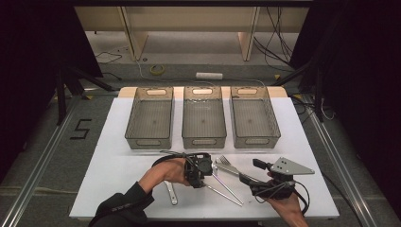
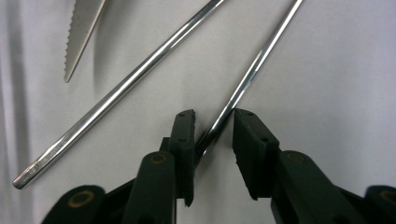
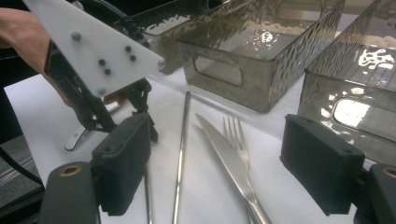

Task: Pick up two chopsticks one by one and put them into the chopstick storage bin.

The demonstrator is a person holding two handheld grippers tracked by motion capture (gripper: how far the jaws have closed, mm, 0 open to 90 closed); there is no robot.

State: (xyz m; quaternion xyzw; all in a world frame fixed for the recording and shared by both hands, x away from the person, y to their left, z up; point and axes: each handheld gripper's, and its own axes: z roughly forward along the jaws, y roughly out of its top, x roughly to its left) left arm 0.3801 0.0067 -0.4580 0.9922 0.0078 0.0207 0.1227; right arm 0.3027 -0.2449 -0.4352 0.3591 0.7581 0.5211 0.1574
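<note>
Left gripper view: the left gripper (image 2: 214, 116) has its jaws apart around a thin shiny metal rod (image 2: 252, 74); the right gripper (image 3: 217, 154) gapes wide just beside that rod.

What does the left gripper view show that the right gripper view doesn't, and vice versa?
Left gripper view alone: the knife's serrated tip, and its own open jaws straddling one metal rod without clamping it.

Right gripper view alone: the fork, smoky plastic bins, and the left gripper in the person's hand.

Both: the white table, the knife and thin metal rods.
</note>
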